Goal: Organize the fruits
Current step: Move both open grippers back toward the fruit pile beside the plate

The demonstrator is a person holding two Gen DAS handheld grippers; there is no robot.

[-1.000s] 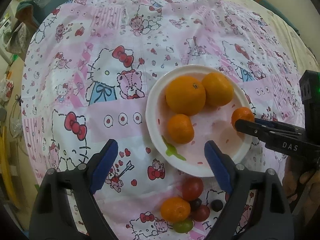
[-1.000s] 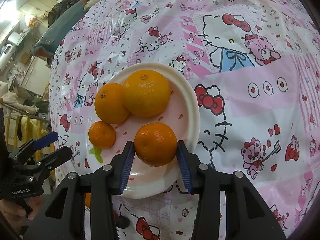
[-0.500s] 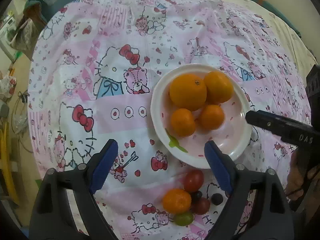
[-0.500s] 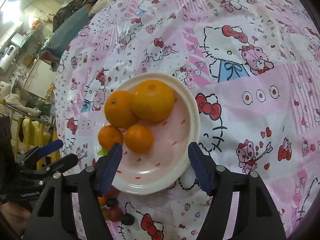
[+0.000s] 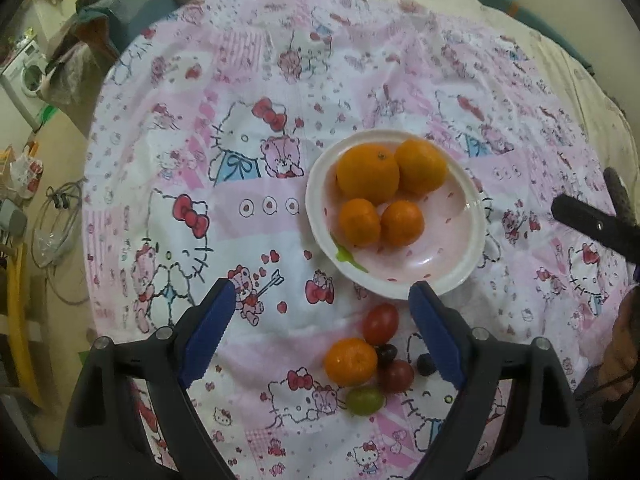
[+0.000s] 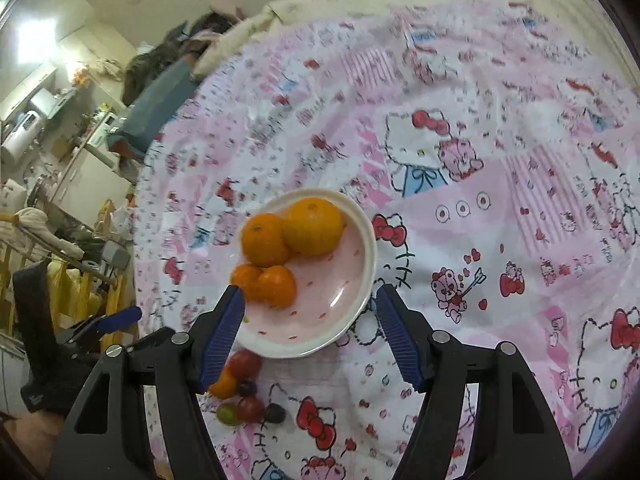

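A white plate holds several oranges on a pink Hello Kitty cloth. In front of it lie a loose orange, red tomatoes, a green grape and dark grapes. My left gripper is open and empty above the loose fruit. My right gripper is open and empty, raised over the plate's near edge; part of it shows in the left wrist view.
The round table's cloth drops off at the left edge to the floor with cables and bags. A bed cover lies beyond the table. Room furniture and clutter stand at the far left.
My right gripper opened, left its orange on the plate beside the others, and pulled up and back. My left gripper also drew back a little.
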